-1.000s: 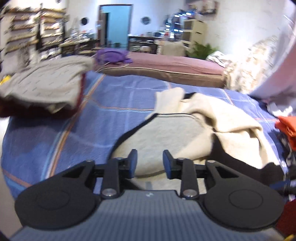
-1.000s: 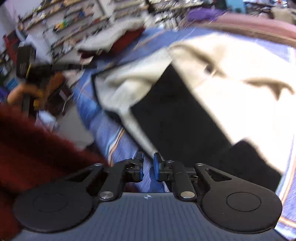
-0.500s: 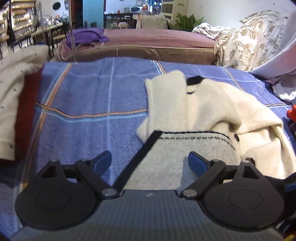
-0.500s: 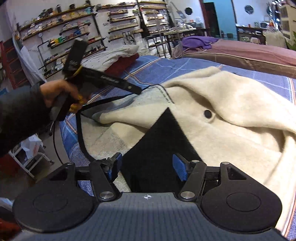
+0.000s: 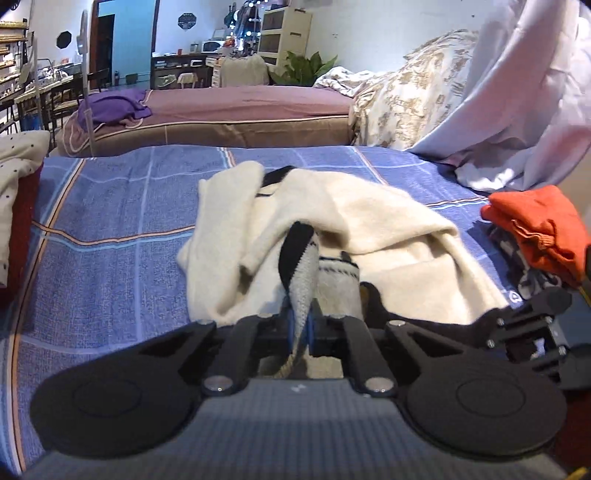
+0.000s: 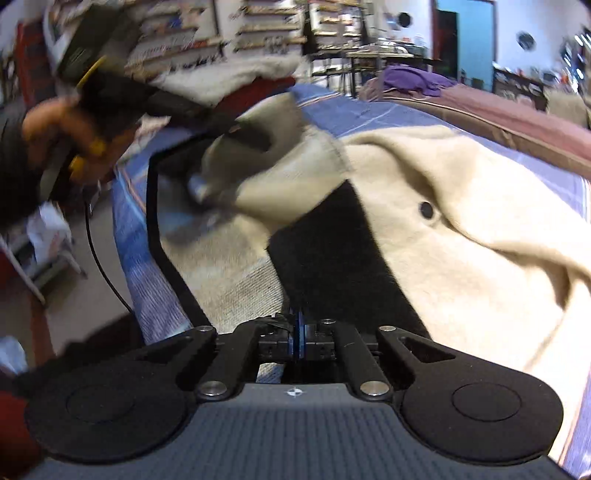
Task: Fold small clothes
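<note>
Item: cream cardigan [image 5: 373,218], crumpled on blue plaid bed [image 5: 110,229]. Left gripper [image 5: 300,325] fingers clamped on black-trimmed hem; right gripper [image 6: 297,334] fingers pinched on dark hem edge. We advise: lift both corners evenly, keep hem taut, spread flat before folding.

The left wrist view sits low over the near edge of the blue plaid bedspread [image 5: 110,229], facing across it toward the far maroon bed [image 5: 240,107]. The right wrist view looks slantwise toward the bedspread's left edge and wall shelves [image 6: 258,33]. Both sit close over the cream cardigan [image 5: 369,214], which they share.
</note>
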A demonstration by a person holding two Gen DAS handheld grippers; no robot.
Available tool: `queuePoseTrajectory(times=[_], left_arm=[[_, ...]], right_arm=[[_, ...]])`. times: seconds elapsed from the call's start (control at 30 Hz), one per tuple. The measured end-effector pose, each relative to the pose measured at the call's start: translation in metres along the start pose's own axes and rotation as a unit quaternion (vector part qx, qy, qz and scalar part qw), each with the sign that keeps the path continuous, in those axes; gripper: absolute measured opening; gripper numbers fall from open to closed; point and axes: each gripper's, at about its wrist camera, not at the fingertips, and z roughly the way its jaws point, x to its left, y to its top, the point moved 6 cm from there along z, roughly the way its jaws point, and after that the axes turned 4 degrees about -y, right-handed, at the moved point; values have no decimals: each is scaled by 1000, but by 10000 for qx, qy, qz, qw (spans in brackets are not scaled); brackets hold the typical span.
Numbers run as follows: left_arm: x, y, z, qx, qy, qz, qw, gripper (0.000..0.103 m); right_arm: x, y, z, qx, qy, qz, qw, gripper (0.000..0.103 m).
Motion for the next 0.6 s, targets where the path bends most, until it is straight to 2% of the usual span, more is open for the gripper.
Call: queuePoseTrajectory(times=[0.1, 0.2, 0.27, 0.37, 0.5, 0.6], left_arm=[[-29, -18, -16, 248, -290, 199, 9991, 6], [-57, -44, -19, 670, -514, 418, 9956, 6], [-70, -60, -16, 888, -557, 500, 9932, 6], [-80, -79, -11, 1089, -568, 533, 9910, 6], [-78, -88, -3, 1192, -588, 408, 9903, 6], [-77, -90, 1, 1298, -583, 464, 9887, 7]], right_arm=[[-23, 1, -33, -183, 84, 599, 9980, 3], [-45, -2, -67, -182, 233, 1097, 9935, 3], [-48, -9, -84, -72, 242, 1027, 9944, 3], [-44, -27, -94, 328, 213, 866, 9955, 3], [-30, -46, -81, 647, 265, 715, 9950, 3], [-18, -44, -69, 629, 393, 663, 9950, 4]])
